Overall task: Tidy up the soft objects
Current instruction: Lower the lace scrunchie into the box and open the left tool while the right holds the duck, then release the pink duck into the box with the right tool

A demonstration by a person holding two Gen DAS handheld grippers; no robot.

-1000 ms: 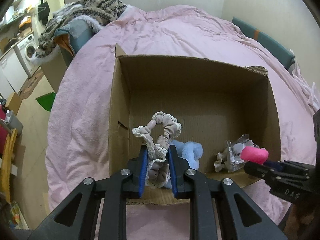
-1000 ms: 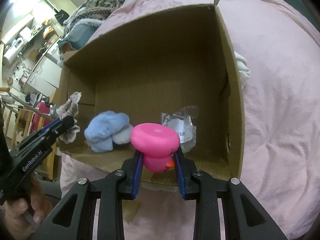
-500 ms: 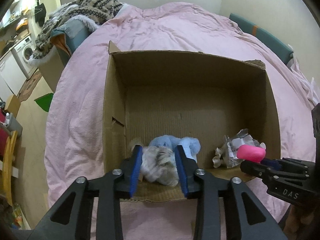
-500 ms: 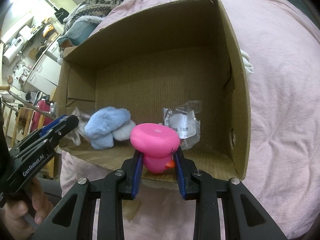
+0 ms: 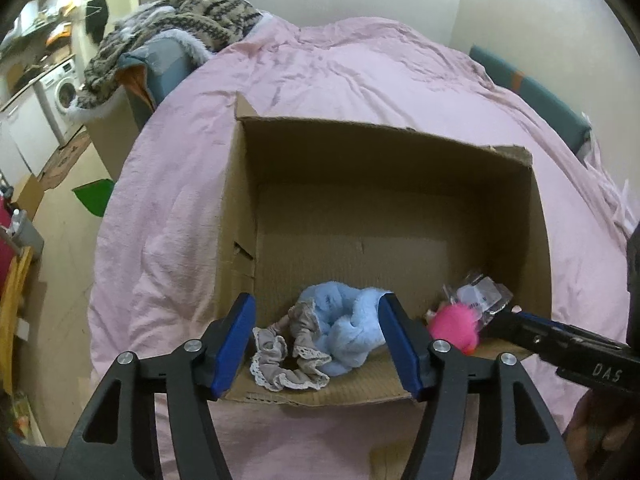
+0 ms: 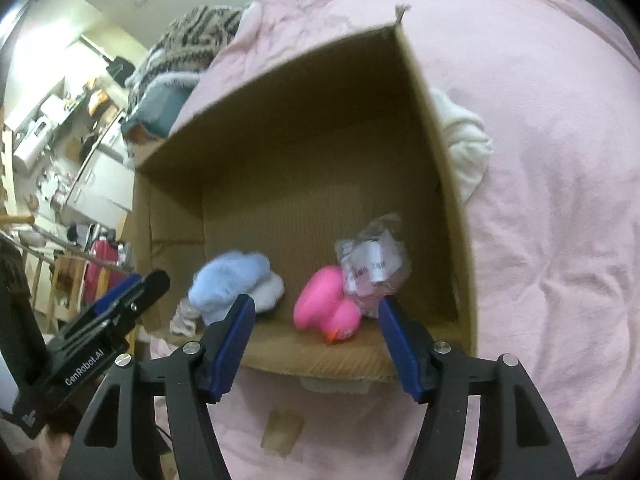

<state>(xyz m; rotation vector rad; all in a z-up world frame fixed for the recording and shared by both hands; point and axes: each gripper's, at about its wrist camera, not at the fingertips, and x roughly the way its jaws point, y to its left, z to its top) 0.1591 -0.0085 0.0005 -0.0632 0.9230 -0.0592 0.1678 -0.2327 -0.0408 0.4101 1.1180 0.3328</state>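
An open cardboard box [image 5: 400, 216] lies on a pink duvet. Inside near its front edge lie a beige lace scrunchie [image 5: 288, 356], a fluffy light blue scrunchie [image 5: 352, 320], a pink rubber duck [image 6: 328, 308] and a clear plastic packet [image 6: 376, 264]. My left gripper [image 5: 320, 340] is open and empty, just in front of the beige and blue scrunchies. My right gripper [image 6: 316, 340] is open and empty, just in front of the duck, which rests on the box floor against the packet. The duck also shows in the left wrist view [image 5: 454, 326].
A white soft item [image 6: 464, 148] lies on the duvet [image 5: 360, 80] outside the box's right wall. A patterned blanket [image 5: 176, 16] is piled at the far left. Floor, a washing machine [image 5: 66, 90] and furniture lie left of the bed.
My left gripper opened and let the beige scrunchie drop into the box beside the blue one. My right gripper opened and released the pink duck onto the box floor.
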